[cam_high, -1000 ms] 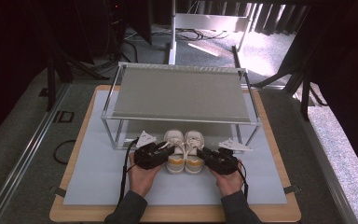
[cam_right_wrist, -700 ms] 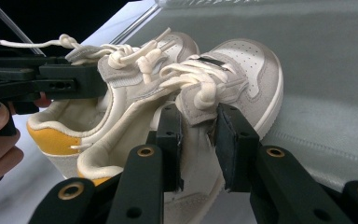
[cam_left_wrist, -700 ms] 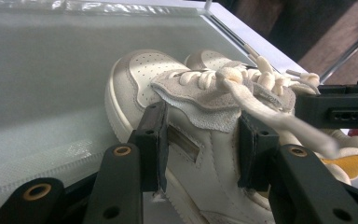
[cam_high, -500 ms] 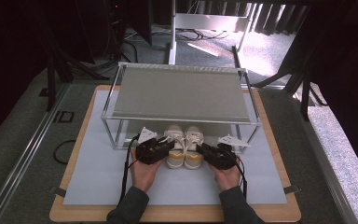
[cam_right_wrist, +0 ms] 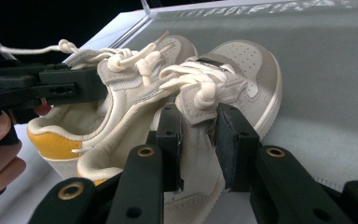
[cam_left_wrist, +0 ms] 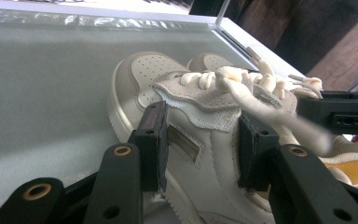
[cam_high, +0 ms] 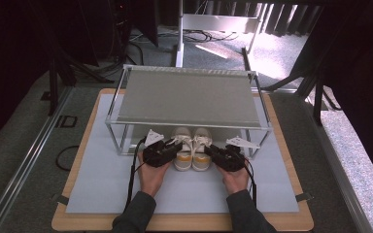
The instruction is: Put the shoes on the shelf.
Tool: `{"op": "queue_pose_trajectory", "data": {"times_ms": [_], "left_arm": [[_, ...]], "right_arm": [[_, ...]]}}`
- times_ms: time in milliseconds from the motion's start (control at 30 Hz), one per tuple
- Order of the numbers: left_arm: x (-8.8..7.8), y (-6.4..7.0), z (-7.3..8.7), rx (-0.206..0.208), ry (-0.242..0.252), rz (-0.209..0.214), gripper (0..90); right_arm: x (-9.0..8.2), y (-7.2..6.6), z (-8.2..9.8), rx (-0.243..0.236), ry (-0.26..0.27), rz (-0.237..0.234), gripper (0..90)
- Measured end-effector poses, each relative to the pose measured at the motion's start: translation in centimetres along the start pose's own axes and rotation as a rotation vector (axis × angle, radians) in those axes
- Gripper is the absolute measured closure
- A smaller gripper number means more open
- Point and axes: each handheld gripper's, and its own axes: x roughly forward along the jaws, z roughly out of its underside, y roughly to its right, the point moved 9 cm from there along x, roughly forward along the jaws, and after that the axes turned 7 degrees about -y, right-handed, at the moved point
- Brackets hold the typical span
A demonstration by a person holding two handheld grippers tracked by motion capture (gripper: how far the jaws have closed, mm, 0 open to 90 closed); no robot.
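Shift since the earlier frame: both shoes and both hands sit a little farther in toward the rack than a second ago, toes now under the front rail.
Left gripper (cam_high: pixel 174 147): clamped on the left shoe (cam_high: pixel 182 148) at its tongue and outer side; the left gripper view shows one pad on the side panel, the other against the tongue flap, jaws partly closed around the upper.
Right gripper (cam_high: pixel 212 150): closed tight on the right shoe (cam_high: pixel 201 149), its pads pinching the tongue and lace knot, as the right gripper view shows.
Pair: side by side and touching, soles on the pale mat (cam_high: pixel 102 174) of the worktop (cam_high: pixel 281 221), heels toward the person, toes just under the rack.
Rack (cam_high: pixel 189 99): metal frame with a grey shelf on top, open space below, standing beyond the shoes.
Step in hand: it looks like sliding the pair in under the shelf.
How to do it well: push both hands at one pace so the shoes stay level with each other; keep soles flat on the mat; keep the grip low enough that the grey plates pass under the front rail.
Risk: the right grip is on soft tongue and lace, which may stretch or slip; loose laces could catch on the frame.
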Motion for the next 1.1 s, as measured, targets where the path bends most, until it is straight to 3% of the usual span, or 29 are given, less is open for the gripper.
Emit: {"op": "queue_pose_trajectory", "data": {"times_ms": [400, 1100], "left_arm": [[1.2, -0.6, -0.9, -0.024, 0.034, -0.009, 58.7], [2.4, -2.0, -1.3, -0.016, 0.053, -0.061, 58.7]], "right_arm": [[0.9, 1.0, -0.8, 0.005, 0.036, 0.021, 72.0], [2.5, 1.5, -1.3, 0.049, 0.039, 0.021, 71.7]]}}
